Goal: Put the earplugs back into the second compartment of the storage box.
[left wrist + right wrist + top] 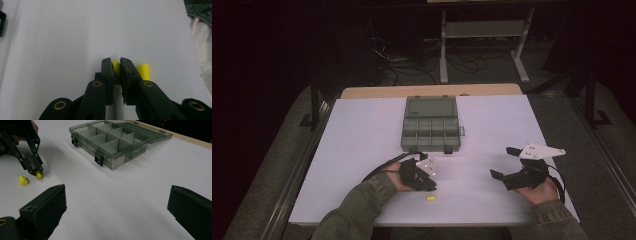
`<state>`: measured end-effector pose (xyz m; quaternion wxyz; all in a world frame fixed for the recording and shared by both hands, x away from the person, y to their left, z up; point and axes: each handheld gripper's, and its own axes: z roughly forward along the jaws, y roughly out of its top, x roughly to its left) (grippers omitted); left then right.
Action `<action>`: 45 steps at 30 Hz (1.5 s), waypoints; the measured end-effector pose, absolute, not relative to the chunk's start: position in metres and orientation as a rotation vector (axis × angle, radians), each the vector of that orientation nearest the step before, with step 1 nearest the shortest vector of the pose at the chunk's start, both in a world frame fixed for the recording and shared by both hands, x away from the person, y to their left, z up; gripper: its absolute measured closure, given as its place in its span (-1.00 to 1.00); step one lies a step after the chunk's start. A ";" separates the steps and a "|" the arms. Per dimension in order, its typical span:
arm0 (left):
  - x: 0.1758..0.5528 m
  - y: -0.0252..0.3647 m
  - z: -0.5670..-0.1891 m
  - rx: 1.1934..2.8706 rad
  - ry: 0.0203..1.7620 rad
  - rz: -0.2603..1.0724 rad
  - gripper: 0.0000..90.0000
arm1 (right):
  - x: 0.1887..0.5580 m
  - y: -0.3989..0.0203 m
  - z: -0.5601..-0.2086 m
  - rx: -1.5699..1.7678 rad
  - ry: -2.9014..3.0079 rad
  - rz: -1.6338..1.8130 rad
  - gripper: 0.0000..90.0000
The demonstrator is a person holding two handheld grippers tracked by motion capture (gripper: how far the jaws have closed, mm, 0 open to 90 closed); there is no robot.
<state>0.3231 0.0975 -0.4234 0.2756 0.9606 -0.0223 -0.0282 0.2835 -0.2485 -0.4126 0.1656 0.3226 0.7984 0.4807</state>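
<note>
My left gripper [117, 67] points down at the white table and is shut on a small yellow cylinder [115, 65], pinched at the jaw tips. A second yellow cylinder [144, 72] lies loose on the table just beside those jaws. In the right gripper view the left gripper [35, 171] holds its yellow cylinder [39, 174] against the surface, with the loose cylinder [23, 180] a short way off. From above, the left gripper [430, 186] sits near the front edge, the loose cylinder [430, 199] in front of it. My right gripper [503, 162] stands open and holds nothing.
A grey see-through compartment box [430, 148] stands in the middle of the table, its lid folded open toward the far side and its compartments [117, 161] bare. The white table top [362, 150] spreads wide on both sides. A metal rack stands on the dark floor beyond.
</note>
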 end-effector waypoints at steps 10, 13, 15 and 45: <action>0.331 0.105 -0.401 2.549 -0.046 -0.066 0.82 | 0.283 -0.249 -0.412 0.919 2.274 1.372 -0.97; 0.336 0.106 -0.391 2.540 -0.041 -0.060 0.83 | 0.283 -0.249 -0.412 0.919 2.273 1.373 -0.97; 0.340 0.107 -0.384 2.541 -0.040 -0.050 0.83 | 0.283 -0.249 -0.412 0.919 2.274 1.374 -0.97; 0.403 0.117 -0.318 2.503 0.108 0.047 0.83 | 0.282 -0.249 -0.413 0.917 2.281 1.376 -0.97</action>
